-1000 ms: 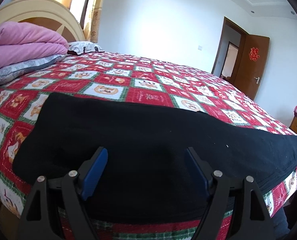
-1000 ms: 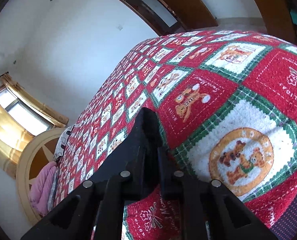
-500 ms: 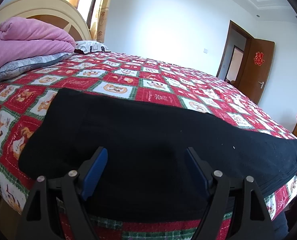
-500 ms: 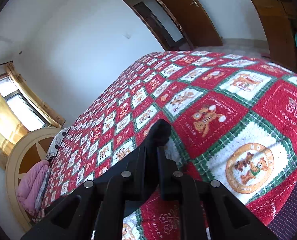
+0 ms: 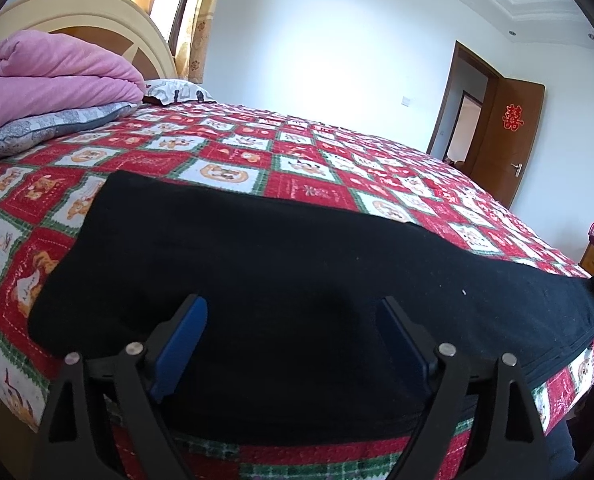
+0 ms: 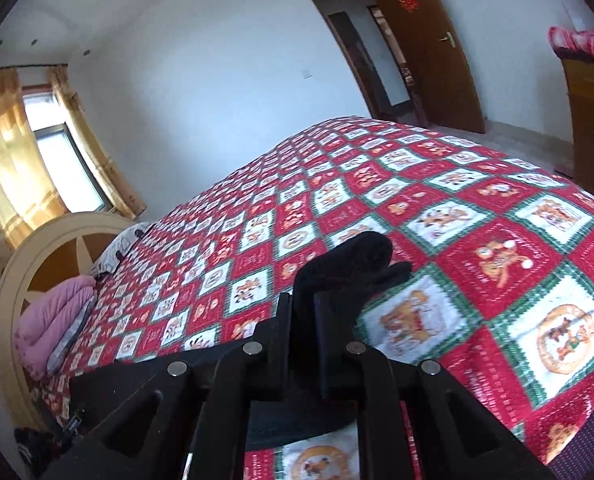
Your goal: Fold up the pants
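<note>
Seen from the left wrist, the black pants (image 5: 297, 280) lie flat along the near edge of the bed, on a red, green and white patchwork quilt (image 5: 317, 160); the far right end of the cloth lifts off the quilt. The left gripper (image 5: 293, 328) hovers over the pants near their left end, its jaws wide and opening, the blue pads (image 5: 181, 344) clear of the cloth and nothing pinched. A pink duvet (image 5: 49, 76) sits folded on a grey pillow (image 5: 45, 130) by the headboard. Compared with a second ago the jaws stand a little wider, and the view has barely shifted.

Next, from the right wrist, the right gripper (image 6: 303, 304) is clamped nearly closed on a bunched end of the pants (image 6: 361, 260), which sticks up past the fingertips above the quilt (image 6: 477, 240). Against the earlier frame the cloth end has been raised off the quilt and the view has rolled, so the door (image 6: 425, 48) and a wooden cabinet (image 6: 589, 100) now show. No containers appear in either view.
</note>
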A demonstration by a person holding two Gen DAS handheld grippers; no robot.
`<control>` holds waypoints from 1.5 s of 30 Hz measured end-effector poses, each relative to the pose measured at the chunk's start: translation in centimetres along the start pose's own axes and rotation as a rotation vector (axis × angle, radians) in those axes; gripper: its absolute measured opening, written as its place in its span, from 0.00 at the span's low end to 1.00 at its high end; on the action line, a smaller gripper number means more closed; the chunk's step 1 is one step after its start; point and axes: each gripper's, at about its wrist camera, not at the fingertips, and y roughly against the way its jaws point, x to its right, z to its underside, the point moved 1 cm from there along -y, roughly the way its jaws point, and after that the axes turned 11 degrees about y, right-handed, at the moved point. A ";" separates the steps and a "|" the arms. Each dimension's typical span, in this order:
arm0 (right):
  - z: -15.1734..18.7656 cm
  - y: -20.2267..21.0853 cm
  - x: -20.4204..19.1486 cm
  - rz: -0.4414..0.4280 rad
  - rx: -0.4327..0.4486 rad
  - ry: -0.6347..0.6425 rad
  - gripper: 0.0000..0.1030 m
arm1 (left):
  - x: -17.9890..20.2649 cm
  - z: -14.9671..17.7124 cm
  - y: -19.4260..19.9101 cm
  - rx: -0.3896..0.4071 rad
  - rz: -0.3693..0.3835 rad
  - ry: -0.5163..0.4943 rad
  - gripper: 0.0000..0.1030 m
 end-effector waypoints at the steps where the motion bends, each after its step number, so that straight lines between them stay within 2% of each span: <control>1: 0.0 -0.2 -0.5 -0.006 -0.004 0.009 0.10 | 0.0 0.0 0.0 0.000 0.000 0.000 0.88; 10: 1.2 -3.5 -8.2 -0.094 -0.076 0.146 0.10 | 0.1 0.1 0.0 0.000 0.003 0.000 0.89; 23: 3.6 -7.9 -17.7 -0.233 -0.143 0.228 0.10 | 0.1 0.0 0.0 0.001 0.012 0.009 0.89; 33: 5.9 -11.0 -22.5 -0.272 -0.203 0.273 0.10 | 0.2 0.1 0.1 0.002 0.014 0.011 0.89; 45: 7.6 -12.4 -25.1 -0.292 -0.224 0.321 0.10 | 0.2 0.1 0.1 0.002 0.014 0.011 0.89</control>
